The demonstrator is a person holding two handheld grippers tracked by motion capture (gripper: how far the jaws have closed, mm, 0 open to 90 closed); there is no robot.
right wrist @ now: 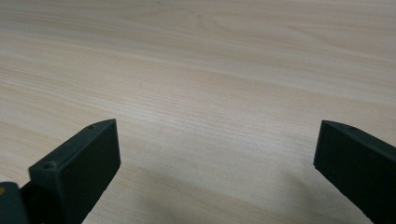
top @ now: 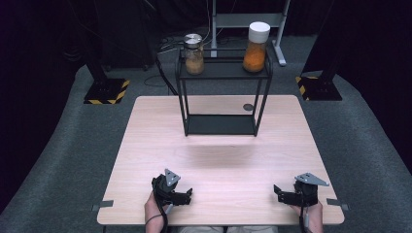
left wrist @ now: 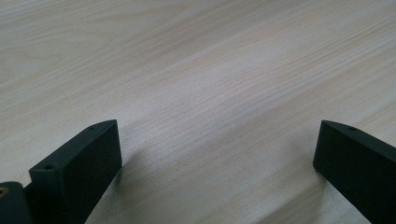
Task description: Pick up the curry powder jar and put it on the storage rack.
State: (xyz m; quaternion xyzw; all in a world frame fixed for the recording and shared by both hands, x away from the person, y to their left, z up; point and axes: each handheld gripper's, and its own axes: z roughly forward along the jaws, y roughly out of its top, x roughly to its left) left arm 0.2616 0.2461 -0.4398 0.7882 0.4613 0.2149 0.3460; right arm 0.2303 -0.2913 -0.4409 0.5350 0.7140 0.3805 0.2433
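While apart on the table [top: 218, 160], left gripper [top: 187, 195], right gripper [top: 277, 191], jaws wide

Two black handheld grippers, left gripper [top: 186, 195] and right gripper [top: 277, 191], each topped by a grey triangular plate, trailing dark cables; blocky jaws with small screw holes.

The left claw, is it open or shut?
Open: the left claw has its jaws wide apart with bare wooden table between them.

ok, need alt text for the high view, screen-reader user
A person's two hands rest open grippers, left gripper and right gripper, on the near edge of a pale wooden table. At the far side, a black two-tier rack carries a metal-lidded jar and a white-lidded jar on top.
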